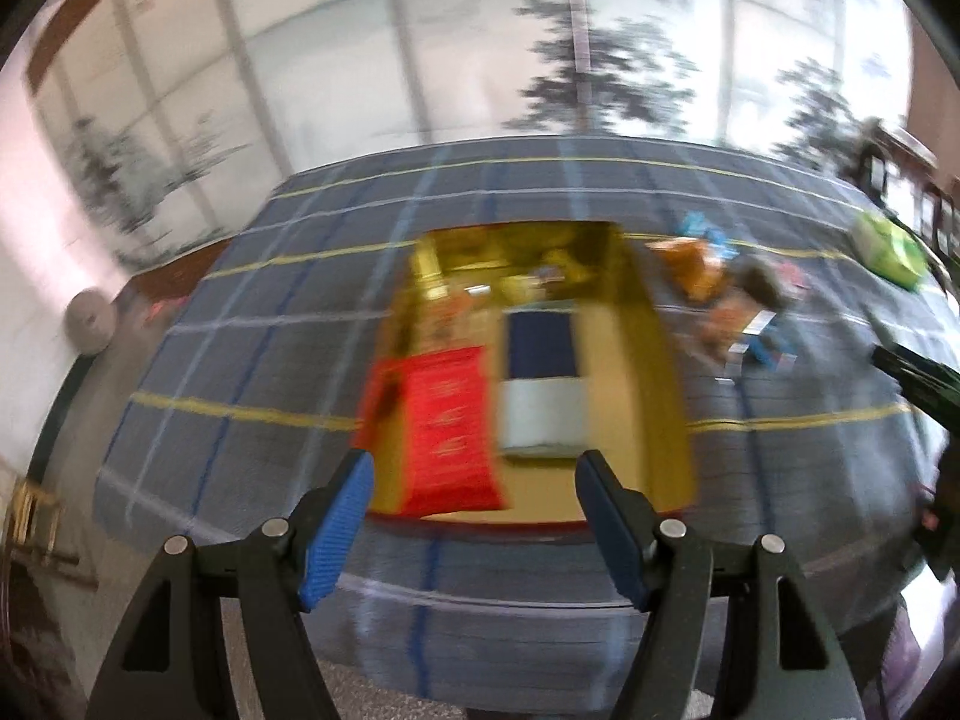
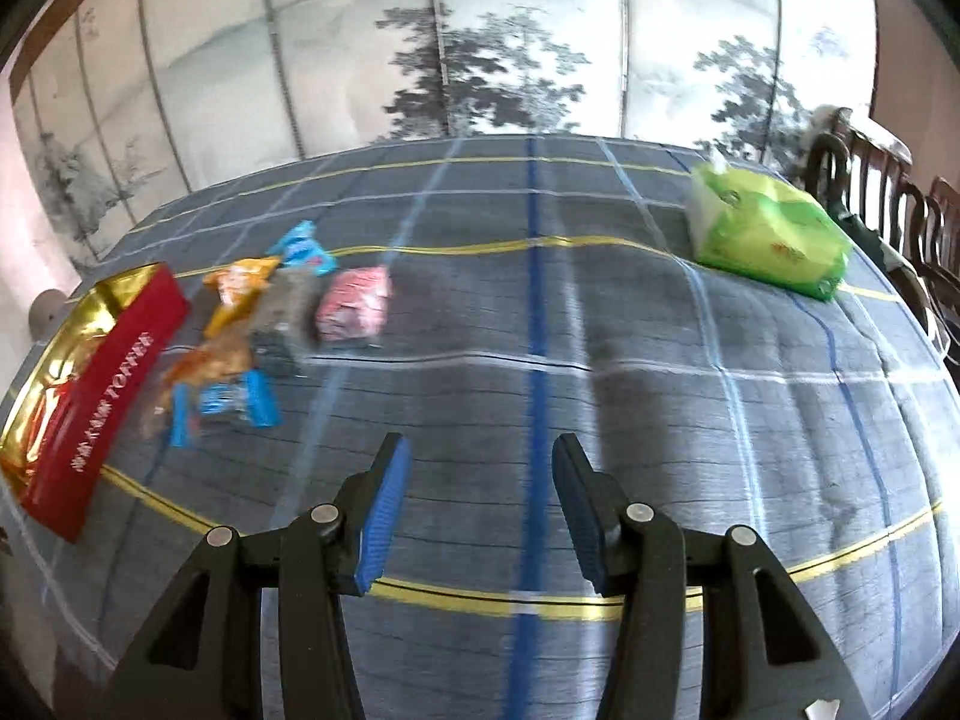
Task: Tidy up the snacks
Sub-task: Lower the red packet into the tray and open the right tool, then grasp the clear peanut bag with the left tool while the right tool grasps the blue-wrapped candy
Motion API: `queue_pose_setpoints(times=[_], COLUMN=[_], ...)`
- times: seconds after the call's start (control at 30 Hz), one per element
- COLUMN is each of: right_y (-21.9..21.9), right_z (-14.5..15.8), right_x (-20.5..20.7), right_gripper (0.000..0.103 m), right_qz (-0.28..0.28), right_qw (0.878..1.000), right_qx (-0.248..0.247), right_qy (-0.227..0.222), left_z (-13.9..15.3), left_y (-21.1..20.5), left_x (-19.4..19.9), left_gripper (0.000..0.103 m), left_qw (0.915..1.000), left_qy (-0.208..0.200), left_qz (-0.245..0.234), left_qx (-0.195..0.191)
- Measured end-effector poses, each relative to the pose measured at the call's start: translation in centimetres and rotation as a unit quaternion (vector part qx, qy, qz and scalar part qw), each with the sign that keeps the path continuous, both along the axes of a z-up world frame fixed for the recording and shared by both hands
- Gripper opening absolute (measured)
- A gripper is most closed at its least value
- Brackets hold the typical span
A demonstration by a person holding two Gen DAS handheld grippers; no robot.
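A gold-lined box with a red outer wall lies on the plaid table. Inside it are a red packet, a blue and white packet and small sweets at the back. My left gripper is open and empty above the box's near edge. Loose snacks lie right of the box: an orange packet, blue wrappers, a pink packet, a dark packet. My right gripper is open and empty over bare cloth, right of them.
A green tissue pack sits at the table's far right. Dark wooden chairs stand beyond the right edge. A painted folding screen stands behind the table. The table's near edge drops to floor in the left wrist view.
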State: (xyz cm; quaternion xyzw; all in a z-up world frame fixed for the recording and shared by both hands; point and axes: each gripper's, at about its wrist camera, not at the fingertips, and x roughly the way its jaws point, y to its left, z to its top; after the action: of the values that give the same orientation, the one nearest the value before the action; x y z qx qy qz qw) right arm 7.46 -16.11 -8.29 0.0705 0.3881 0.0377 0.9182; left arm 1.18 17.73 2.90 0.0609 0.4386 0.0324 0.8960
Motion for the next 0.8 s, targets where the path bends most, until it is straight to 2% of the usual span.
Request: queue_pose_setpoints(times=[0.13, 0.2, 0.27, 0.33, 0.47, 0.57, 0.67, 0.8], right_y=[-0.8, -1.0, -0.5, 1.1, 6.2, 9.3, 11.7, 12.8], right_z=[-1.0, -0.6, -0.1, 0.5, 1.4, 1.3, 0.8, 0.1], right_x=[0.1, -0.1, -0.2, 0.1, 0.7, 2.0, 3.4, 4.7], right_gripper=[0.048, 0.048, 0.048, 0.048, 0.048, 0.048, 0.048, 0.048], right_qz=[0.001, 0.009, 0.032, 0.08, 0.165, 0.201, 0.221, 0.227], right_qw=[1.0, 0.999, 0.997, 0.991, 0.982, 0.976, 0.974, 0.973], right_qx=[0.028, 0.042, 0.065, 0.103, 0.094, 0.083, 0.053, 0.042], right_qy=[0.009, -0.008, -0.015, -0.014, -0.018, -0.01, 0.005, 0.02], left_z=[0.3, 0.2, 0.4, 0.7, 1.1, 1.0, 0.8, 0.7], left_y=[-3.5, -4.8, -5.9, -6.4, -7.4, -7.9, -8.1, -7.9], left_x=[1.3, 2.2, 2.9, 3.4, 3.8, 3.7, 3.6, 3.8], left_gripper=[0.071, 0.071, 0.071, 0.071, 0.071, 0.071, 0.071, 0.071], left_qw=[0.998, 0.9966, 0.9962, 0.9964, 0.9973, 0.9971, 0.9973, 0.9972], left_qy=[0.021, 0.033, 0.037, 0.031, 0.024, 0.029, 0.027, 0.025], left_qz=[-0.055, -0.068, -0.069, -0.066, -0.06, -0.063, -0.067, -0.07], left_qx=[-0.024, -0.033, -0.037, -0.042, -0.035, -0.029, -0.013, -0.005])
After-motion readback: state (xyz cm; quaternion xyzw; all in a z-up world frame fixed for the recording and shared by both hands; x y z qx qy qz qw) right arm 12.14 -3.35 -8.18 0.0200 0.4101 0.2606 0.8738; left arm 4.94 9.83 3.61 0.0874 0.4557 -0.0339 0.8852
